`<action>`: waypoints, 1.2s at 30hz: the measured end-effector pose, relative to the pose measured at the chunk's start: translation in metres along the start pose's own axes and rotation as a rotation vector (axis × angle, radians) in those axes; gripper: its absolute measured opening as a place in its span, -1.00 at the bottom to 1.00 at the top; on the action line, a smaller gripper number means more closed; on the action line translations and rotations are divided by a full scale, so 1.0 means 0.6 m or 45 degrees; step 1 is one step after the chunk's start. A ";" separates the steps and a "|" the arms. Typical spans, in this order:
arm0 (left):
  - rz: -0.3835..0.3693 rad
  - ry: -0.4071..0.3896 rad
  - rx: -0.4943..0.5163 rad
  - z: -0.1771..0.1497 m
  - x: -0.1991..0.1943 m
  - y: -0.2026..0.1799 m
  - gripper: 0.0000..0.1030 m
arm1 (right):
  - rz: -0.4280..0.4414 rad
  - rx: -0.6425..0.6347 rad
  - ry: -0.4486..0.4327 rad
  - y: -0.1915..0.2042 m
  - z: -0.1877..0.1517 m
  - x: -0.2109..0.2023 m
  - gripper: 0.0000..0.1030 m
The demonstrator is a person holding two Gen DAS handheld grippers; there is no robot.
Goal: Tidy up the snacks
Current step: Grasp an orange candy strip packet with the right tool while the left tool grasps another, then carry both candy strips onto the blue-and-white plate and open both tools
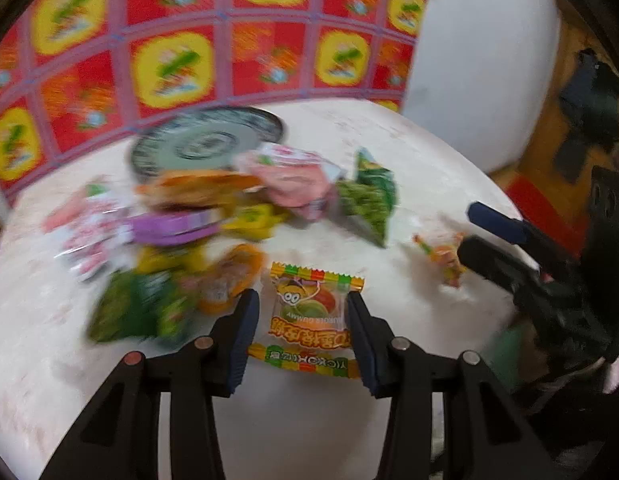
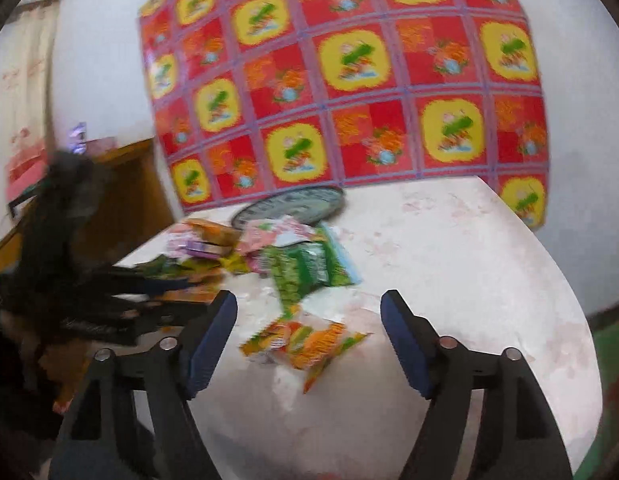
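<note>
Left wrist view shows my left gripper (image 1: 301, 322) clamped on a burger gummy packet (image 1: 311, 318), its long axis running straight out along the fingers, lifted over the near edge of the table (image 1: 429, 152). My right gripper (image 2: 309, 340) hangs with jaws apart, a second orange packet (image 2: 305, 342) lying flat between them, nearer this hand. Remaining snacks (image 1: 181, 216) crowd the plate (image 1: 205, 142) by the far edge.

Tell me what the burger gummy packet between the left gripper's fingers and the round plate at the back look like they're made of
Burger gummy packet: thin glossy plastic film, judging by its crimped zigzag ends and clear window. Round plate: hard and smooth, probably glazed ceramic or melamine with a dark patterned rim; motion blur leaves it open. Left gripper finger pads look like ribbed blue rubber.
</note>
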State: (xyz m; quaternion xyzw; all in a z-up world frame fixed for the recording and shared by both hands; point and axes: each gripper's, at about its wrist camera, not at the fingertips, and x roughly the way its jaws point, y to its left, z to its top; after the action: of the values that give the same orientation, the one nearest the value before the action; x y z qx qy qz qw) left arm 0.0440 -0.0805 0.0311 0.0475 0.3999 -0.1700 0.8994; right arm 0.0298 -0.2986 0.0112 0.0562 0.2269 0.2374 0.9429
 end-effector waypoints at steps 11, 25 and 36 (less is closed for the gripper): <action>0.004 -0.085 -0.133 -0.039 -0.021 0.054 -0.09 | -0.210 -0.076 0.135 0.049 -0.019 0.035 0.42; -0.065 -0.203 -0.157 -0.035 -0.071 0.078 -0.09 | -0.149 -0.104 0.126 0.064 -0.003 0.038 -0.12; -0.052 -0.287 -0.054 0.061 -0.131 0.114 -0.09 | -0.066 -0.214 0.052 0.077 0.124 0.057 -0.11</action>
State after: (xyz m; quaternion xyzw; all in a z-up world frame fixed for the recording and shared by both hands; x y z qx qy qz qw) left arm 0.0441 -0.0032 0.1101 0.0008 0.3006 -0.1839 0.9358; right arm 0.0709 -0.2418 0.0736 -0.0338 0.2266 0.2323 0.9453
